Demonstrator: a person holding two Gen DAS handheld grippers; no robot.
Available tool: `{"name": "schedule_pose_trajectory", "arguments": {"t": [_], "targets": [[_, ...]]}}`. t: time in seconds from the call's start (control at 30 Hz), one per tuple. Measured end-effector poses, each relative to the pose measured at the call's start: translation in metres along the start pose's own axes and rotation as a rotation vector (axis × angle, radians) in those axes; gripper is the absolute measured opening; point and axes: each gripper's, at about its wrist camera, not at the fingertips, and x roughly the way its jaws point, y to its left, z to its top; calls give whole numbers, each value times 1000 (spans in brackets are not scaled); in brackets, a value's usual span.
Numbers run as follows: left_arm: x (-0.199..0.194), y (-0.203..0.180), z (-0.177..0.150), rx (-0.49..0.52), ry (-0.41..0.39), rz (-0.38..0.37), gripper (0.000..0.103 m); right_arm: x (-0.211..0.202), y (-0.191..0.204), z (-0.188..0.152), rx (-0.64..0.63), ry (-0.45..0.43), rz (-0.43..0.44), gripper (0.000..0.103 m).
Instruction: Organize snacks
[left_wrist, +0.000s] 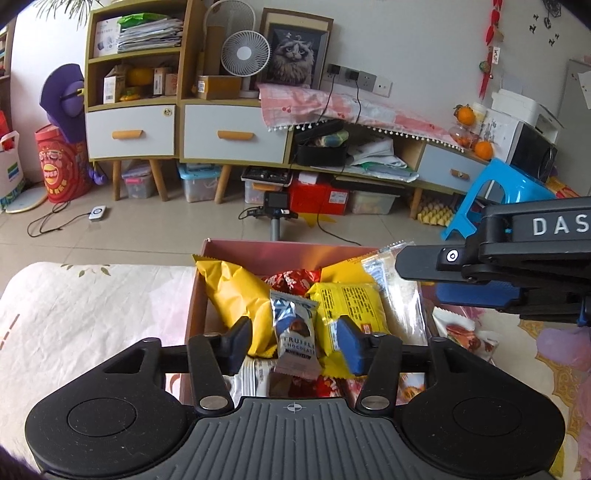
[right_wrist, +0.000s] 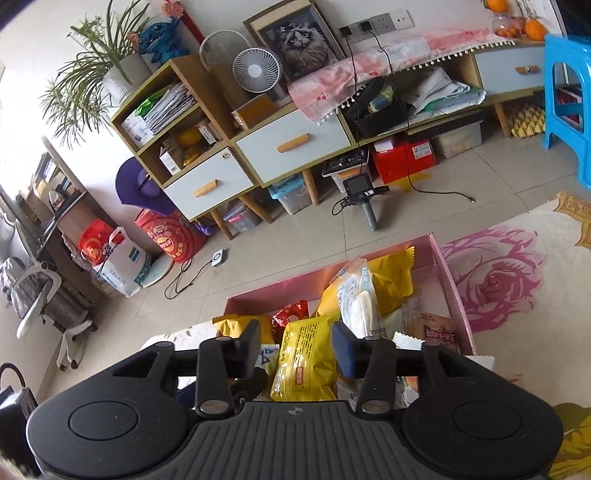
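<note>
A pink box (left_wrist: 258, 253) on the bed holds several snack packs: yellow bags (left_wrist: 236, 295), a red wrapper (left_wrist: 293, 278), a clear pack (left_wrist: 397, 291). My left gripper (left_wrist: 295, 341) is open above the box. A silver truffle chocolate pack (left_wrist: 295, 334) stands between its fingers, with gaps on both sides. My right gripper (right_wrist: 297, 349) is open over the same box (right_wrist: 448, 273), above a yellow bag (right_wrist: 304, 360). The right gripper also shows in the left wrist view (left_wrist: 480, 266), at the right of the box.
A snack pack (left_wrist: 461, 332) lies on the floral bedspread (right_wrist: 517, 280) right of the box. Beyond the bed is tiled floor (left_wrist: 147, 236), a low cabinet with drawers (left_wrist: 232, 134), a blue stool (left_wrist: 491, 199) and a small camera on a stand (left_wrist: 275, 210).
</note>
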Motion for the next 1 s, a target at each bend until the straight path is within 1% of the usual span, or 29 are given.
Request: {"name": "schedule_pose_trajectory", "arguments": {"t": [0.03, 0.07, 0.13, 0.2, 0.37, 0.5, 0.6, 0.73, 0.87, 1.0], "targets": [[-2, 0, -1, 4, 4, 0, 52, -2, 1, 0, -2, 0, -3, 42], [-5, -1, -2, 8, 7, 1, 55, -6, 1, -1, -2, 0, -5, 48], [-12, -1, -3, 15, 7, 1, 61, -12, 0, -2, -3, -6, -11, 54], [-20, -1, -6, 23, 5, 3, 67, -20, -1, -3, -3, -13, -20, 59], [-41, 2, -12, 31, 17, 14, 77, -39, -4, -8, -9, -23, -57, 74], [-57, 5, -19, 33, 29, 20, 83, -53, -3, -19, -47, -24, -100, 79], [-66, 8, -27, 26, 39, 29, 89, -62, -4, -27, -62, -20, -115, 83], [-80, 10, -38, 19, 60, 33, 89, -70, -5, -41, -74, -1, -135, 83], [-96, 13, -48, 13, 83, 36, 97, -79, 0, -57, -110, 27, -174, 84], [-110, 13, -57, 18, 109, 49, 97, -90, 3, -74, -126, 42, -203, 86]]}}
